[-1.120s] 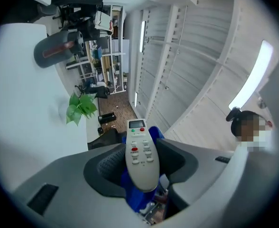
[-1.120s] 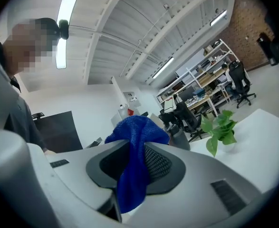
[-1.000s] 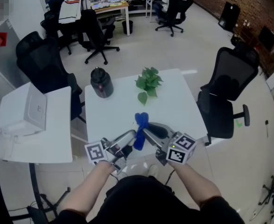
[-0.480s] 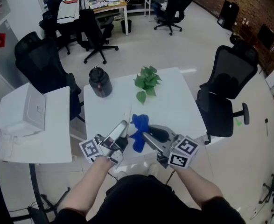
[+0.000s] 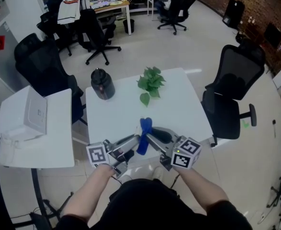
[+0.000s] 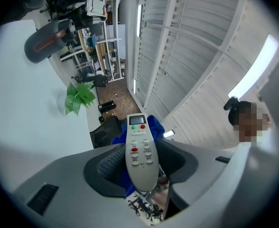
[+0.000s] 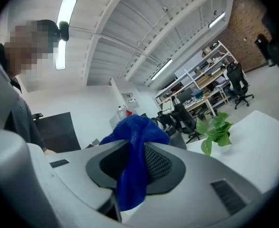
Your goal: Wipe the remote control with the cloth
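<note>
Wiping seems to be going on, not finished. The left tongs (image 6: 141, 167) grip the remote control (image 6: 140, 146) above the white surface (image 5: 178, 104). The right tongs (image 7: 134, 167) pinch the blue cloth (image 7: 134, 127), right behind the remote control. It is long and grey, with a little screen and red and green buttons.

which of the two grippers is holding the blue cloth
The right gripper: its jaws pinch the blue cloth, whereas the left gripper is closed on the remote control instead.
</note>
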Tool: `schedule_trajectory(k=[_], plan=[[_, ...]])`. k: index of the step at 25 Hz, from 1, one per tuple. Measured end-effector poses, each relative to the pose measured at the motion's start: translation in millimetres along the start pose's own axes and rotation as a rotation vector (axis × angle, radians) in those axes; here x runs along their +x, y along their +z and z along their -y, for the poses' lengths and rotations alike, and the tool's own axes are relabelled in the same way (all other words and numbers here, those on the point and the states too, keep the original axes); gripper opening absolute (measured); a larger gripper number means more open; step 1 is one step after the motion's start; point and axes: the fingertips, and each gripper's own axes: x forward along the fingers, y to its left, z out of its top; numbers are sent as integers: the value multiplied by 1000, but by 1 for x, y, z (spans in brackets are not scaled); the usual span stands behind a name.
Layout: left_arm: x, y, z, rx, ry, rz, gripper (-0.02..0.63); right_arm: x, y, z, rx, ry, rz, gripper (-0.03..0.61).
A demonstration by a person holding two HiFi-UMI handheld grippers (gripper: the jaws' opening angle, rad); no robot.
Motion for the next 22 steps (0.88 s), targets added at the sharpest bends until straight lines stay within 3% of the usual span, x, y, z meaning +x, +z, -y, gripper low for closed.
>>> schedule_trajectory(k=[5,7,9,12,16,18,22], plan=[[2,-30,-8,92,50,-138,206,-7,23,24,-32,-66,33,96],[3,-31,-13,143,68,-141,206,-9,27,28,-49,-84,34,97],[-1,-25,-22,210,137,-124,206,-11,28,31,-75,-117,30,97],[-15,-9,-54,397,374,-110,206,-23,27,39,-142,-210,-1,97],[-45,12,-115,677,825,-148,206,-42,15,52,-256,-346,-107,97],[-62,18,-145,710,990,-143,206,-48,5,61,-300,-408,-167,97],[-89,15,-203,665,1198,-131,206,-61,-14,80,-343,-501,-274,97]])
